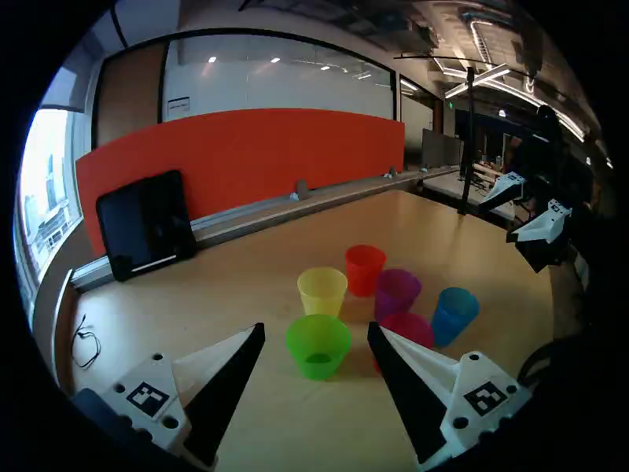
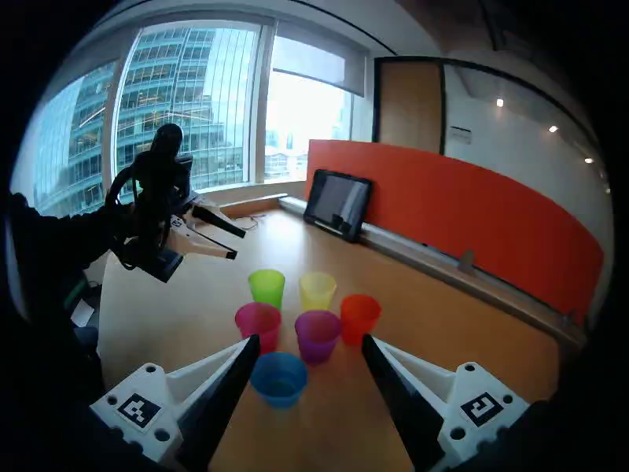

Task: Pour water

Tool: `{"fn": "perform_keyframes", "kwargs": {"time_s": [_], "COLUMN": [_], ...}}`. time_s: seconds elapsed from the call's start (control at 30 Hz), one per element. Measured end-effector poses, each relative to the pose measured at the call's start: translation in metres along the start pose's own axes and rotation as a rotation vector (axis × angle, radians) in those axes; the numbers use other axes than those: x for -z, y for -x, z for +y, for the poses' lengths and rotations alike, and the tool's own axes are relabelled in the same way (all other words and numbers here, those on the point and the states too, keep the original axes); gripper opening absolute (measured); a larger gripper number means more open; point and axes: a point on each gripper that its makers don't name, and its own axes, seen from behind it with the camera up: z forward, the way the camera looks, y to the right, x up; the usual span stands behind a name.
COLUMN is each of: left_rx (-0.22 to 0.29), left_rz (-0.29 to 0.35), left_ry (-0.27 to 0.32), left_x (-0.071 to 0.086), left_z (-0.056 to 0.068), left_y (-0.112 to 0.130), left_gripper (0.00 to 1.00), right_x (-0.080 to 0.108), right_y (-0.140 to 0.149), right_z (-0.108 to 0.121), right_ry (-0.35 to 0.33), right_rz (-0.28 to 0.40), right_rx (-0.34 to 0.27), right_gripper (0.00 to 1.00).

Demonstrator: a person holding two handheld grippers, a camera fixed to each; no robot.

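Left gripper view: six small plastic cups stand bunched on the tabletop point(image 1: 236, 299). The green cup point(image 1: 318, 346) is nearest, with the yellow cup point(image 1: 321, 289), orange cup point(image 1: 365, 267), purple cup point(image 1: 395, 289), pink cup point(image 1: 409, 326) and blue cup point(image 1: 454, 313) around it. The left tongs point(image 1: 315, 326) gape wide and hold nothing; the green cup sits between the fingers, clear of both. In the right gripper view the right tongs point(image 2: 309, 339) are just as wide and empty, with the blue cup closest.

Which cup holds water is hard to tell; a dark patch in the green one's bottom may be some. These cups look thin, light, smooth and springy, so a hard squeeze would likely buckle the wall. I would grip mid-wall, below the rim, and gently.
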Motion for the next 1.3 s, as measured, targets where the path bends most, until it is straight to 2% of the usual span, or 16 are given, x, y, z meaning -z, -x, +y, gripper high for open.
{"fn": "perform_keyframes", "kwargs": {"time_s": [0.27,0.73,1.3], "left_rx": [-0.002,-0.025,-0.04], "left_rz": [-0.064,-0.153,-0.193], "left_ry": [0.03,0.043,0.067], "left_x": [-0.016,-0.035,-0.065], "left_z": [0.004,0.001,0.001], "left_y": [0.026,0.058,0.07], "left_gripper": [0.97,0.97,0.97], "right_x": [-0.013,-0.03,-0.051], "right_y": [0.023,0.065,0.1], "right_z": [-0.006,-0.018,-0.034], "right_ry": [-0.03,-0.074,-0.107], "right_rz": [-0.045,-0.127,-0.193], "right_rx": [-0.007,-0.002,0.012], "right_gripper": [1.0,1.0,1.0]}}
